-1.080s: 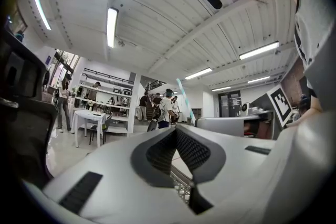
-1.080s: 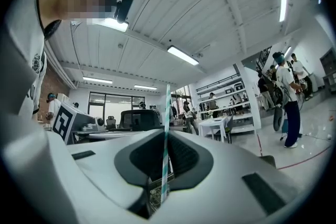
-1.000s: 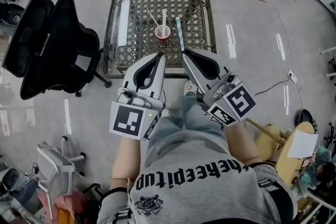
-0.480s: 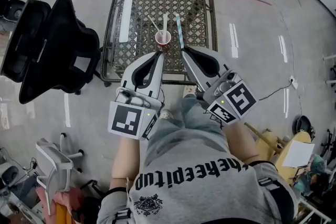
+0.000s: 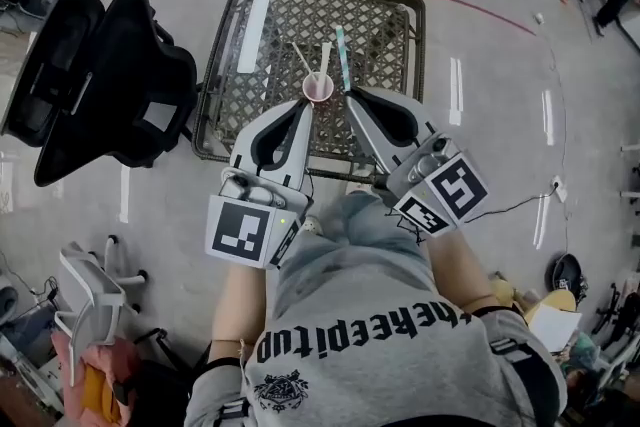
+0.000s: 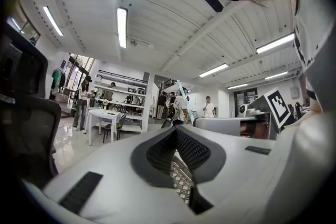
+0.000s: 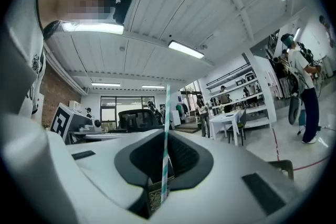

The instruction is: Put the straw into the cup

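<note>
A pink cup stands on the lattice-topped table, near its front edge. Two pale straws lean out of it. My right gripper is shut on a teal-and-white striped straw, held just right of the cup and reaching over the table. In the right gripper view that straw rises upright from between the closed jaws of the gripper. My left gripper is shut with nothing in it, its tip just in front of the cup. The left gripper view shows the gripper and the striped straw beyond.
A black office chair stands close to the table's left side. A white strip lies on the table's far left. A white chair is at the lower left. The person's legs are below the grippers.
Both grippers have come forward towards the table, so the cup now lies right at their tips. The striped straw stays gripped by the right one.
</note>
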`<state>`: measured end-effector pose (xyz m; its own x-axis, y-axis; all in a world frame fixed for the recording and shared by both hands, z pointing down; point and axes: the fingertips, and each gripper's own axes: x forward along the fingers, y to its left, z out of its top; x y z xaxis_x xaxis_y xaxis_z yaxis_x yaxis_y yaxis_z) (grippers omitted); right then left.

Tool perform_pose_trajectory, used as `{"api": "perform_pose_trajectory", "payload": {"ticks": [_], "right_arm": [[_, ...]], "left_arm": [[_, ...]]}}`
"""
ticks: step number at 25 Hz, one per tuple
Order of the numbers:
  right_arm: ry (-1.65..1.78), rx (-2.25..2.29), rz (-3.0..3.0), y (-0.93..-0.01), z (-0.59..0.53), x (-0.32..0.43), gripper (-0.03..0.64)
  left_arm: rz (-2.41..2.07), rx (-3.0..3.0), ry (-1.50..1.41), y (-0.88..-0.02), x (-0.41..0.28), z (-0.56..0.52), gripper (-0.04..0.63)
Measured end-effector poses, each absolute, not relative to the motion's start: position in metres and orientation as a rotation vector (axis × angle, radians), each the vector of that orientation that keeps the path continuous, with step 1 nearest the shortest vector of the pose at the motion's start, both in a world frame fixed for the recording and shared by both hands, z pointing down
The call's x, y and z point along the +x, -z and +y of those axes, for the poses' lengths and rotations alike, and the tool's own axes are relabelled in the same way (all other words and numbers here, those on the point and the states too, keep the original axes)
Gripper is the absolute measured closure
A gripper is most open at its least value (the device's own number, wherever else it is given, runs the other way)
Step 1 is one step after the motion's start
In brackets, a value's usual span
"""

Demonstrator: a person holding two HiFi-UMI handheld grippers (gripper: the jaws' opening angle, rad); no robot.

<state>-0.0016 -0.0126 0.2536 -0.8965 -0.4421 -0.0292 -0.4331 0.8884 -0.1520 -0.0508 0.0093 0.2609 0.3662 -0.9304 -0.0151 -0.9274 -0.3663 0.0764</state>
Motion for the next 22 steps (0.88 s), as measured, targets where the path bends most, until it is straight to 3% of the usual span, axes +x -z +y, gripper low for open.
{"api": "perform_pose_trajectory", "payload": {"ticks": [22], "right_arm": [[0.284,-0.420,3.078,-0.280,-0.091,-0.020,0.575]], "left_arm": [[-1.959,2.311,0.088,-0.282,-0.065,-0.045,0.571]]}}
